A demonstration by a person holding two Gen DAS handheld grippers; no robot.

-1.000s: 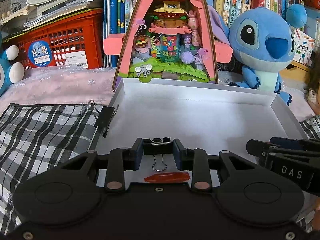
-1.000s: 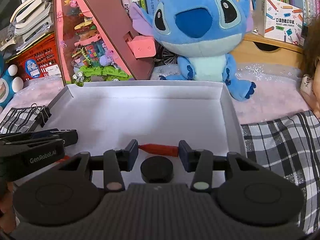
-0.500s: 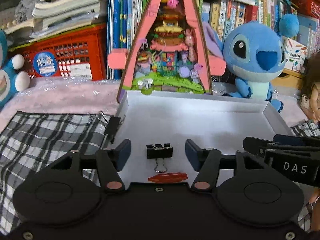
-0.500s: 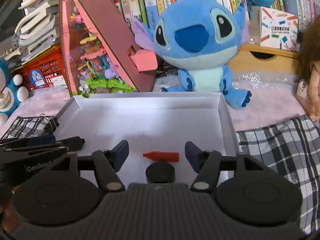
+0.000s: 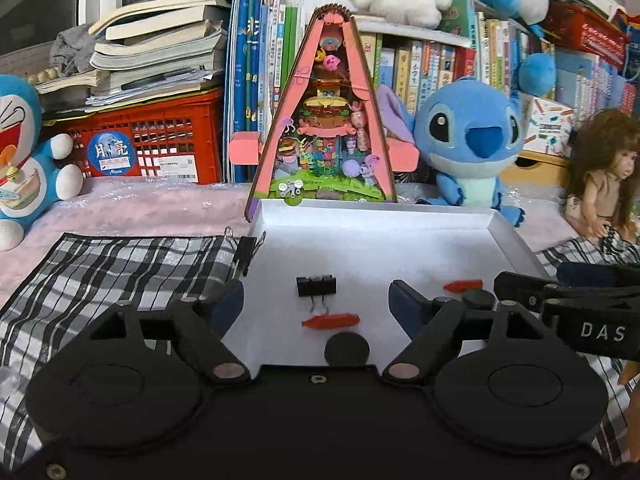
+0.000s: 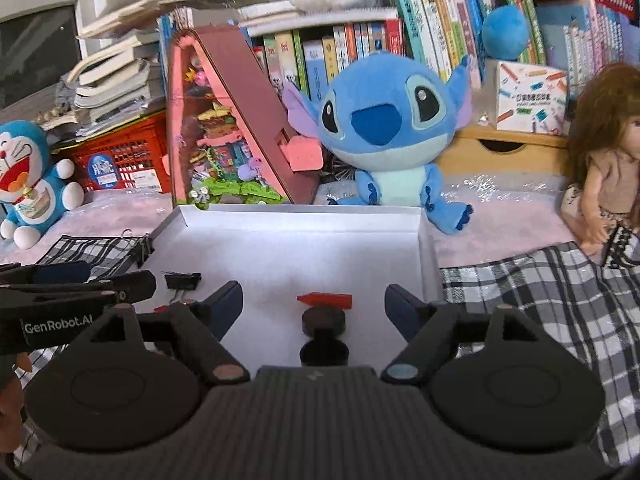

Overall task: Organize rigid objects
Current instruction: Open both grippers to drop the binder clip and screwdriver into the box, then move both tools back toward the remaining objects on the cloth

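**Loose pieces could scatter**

Both your left gripper [image 5: 316, 304] and right gripper [image 6: 314, 306] are opening wide, holding nothing. The black metal binder clip [image 5: 316, 286] and red plastic wedge [image 6: 325, 301] lie in the shallow white cardboard tray [image 6: 426, 256]; a clipped rim could scatter them.

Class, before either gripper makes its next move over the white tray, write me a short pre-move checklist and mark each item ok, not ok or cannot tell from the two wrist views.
1. Left gripper free of load: ok; opening, nothing pressed between its fingers.
2. Right gripper free of load: ok; opening, the pads touch nothing.
3. Binder clip inside the white tray: ok, lying apart from the fingers.
4. Red pieces in the tray: ok; one near the binder clip, another ahead of the right gripper.
5. Black discs settled: ok, flat on the tray floor.
6. Second clip at the tray's left wall: cannot tell whether it grips the wall or the checked cloth.
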